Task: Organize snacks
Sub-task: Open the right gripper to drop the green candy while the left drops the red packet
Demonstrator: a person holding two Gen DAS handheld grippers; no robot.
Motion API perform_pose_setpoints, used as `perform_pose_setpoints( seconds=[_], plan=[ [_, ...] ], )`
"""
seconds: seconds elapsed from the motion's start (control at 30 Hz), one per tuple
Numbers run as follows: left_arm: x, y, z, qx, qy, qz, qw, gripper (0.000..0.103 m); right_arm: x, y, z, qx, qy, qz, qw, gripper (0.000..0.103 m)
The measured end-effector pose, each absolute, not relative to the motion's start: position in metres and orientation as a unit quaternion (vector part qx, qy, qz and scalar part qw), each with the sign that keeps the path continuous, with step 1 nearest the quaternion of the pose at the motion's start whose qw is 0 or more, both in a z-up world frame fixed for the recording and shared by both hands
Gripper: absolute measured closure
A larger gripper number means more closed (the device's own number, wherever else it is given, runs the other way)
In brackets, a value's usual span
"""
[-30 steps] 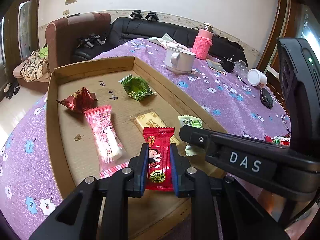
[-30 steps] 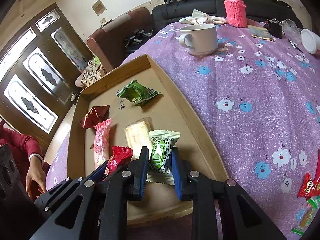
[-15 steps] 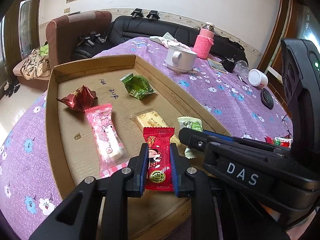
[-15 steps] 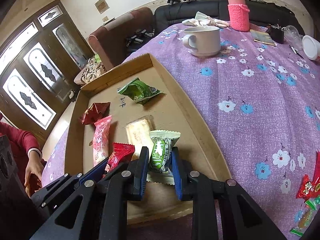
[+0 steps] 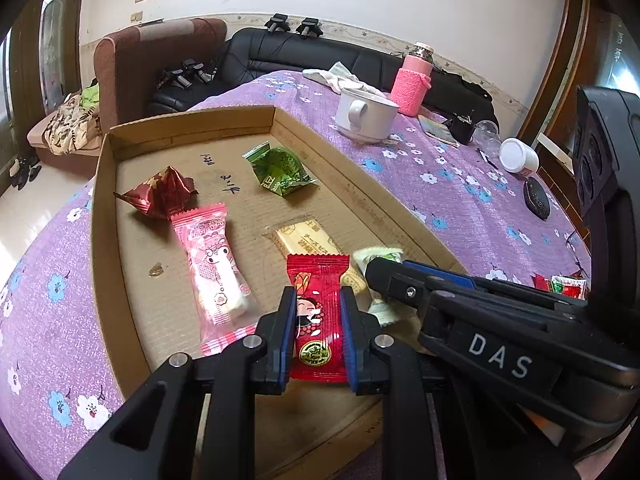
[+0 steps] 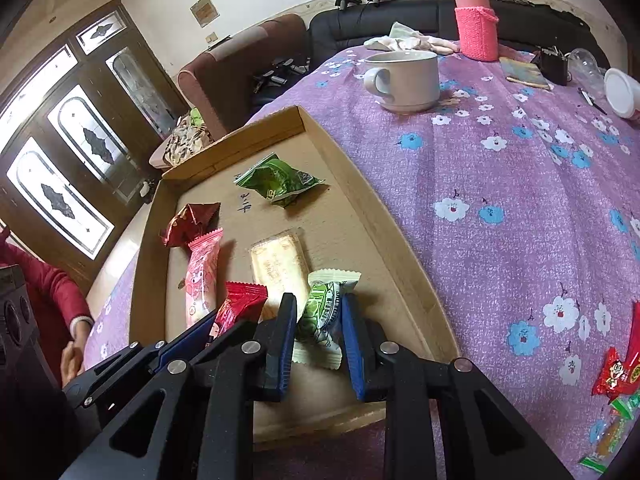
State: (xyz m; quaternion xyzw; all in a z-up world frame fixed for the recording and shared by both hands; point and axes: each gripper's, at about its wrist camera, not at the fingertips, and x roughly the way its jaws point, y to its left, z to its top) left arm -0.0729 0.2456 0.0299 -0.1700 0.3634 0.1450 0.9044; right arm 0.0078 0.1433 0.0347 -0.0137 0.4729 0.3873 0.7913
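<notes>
A shallow cardboard tray (image 5: 100, 216) holds several snacks. My left gripper (image 5: 318, 312) is shut on a red snack packet (image 5: 318, 312) over the tray's near end. My right gripper (image 6: 320, 314) is shut on a white-and-green snack packet (image 6: 326, 312) just right of it; that packet also shows in the left wrist view (image 5: 378, 258). A pink packet (image 5: 212, 268), a yellow biscuit pack (image 5: 308, 238), a dark red wrapper (image 5: 160, 194) and a green packet (image 5: 278, 172) lie in the tray.
The tray sits on a purple flowered tablecloth (image 6: 500, 184). A white mug (image 6: 404, 80), a pink bottle (image 6: 476, 20) and a white cup (image 6: 622, 94) stand beyond. More loose snacks (image 6: 616, 376) lie at the right edge. A person in red (image 6: 48, 304) sits left.
Both grippers have stayed shut on their packets and barely shifted over the tray. The snacks in the tray have not moved.
</notes>
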Motion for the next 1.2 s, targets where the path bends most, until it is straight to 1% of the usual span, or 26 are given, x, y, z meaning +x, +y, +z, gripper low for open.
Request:
perform_pose_setpoints(
  seconds=[0.23,0.33,0.73,0.9,1.2],
  plan=[
    [-0.073,0.245,0.030,-0.170,0.363,0.144,0.905,0.082,0.008,0.138,0.035,-0.001,0.478,0.390,0.787,0.077],
    [-0.074,0.246,0.029,-0.173,0.361,0.144,0.905,0.079,0.006,0.136,0.038,0.001,0.475,0.392,0.788,0.077],
    [-0.080,0.247,0.033,-0.177,0.350,0.148,0.908,0.078,-0.001,0.109,0.063,0.017,0.464,0.387,0.797,0.077],
    [-0.085,0.246,0.038,-0.174,0.336,0.150,0.913,0.077,0.000,0.078,0.070,0.029,0.464,0.377,0.801,0.077],
    [-0.089,0.241,0.046,-0.171,0.326,0.150,0.918,0.077,0.015,-0.023,0.067,0.086,0.465,0.315,0.823,0.078]
  ],
)
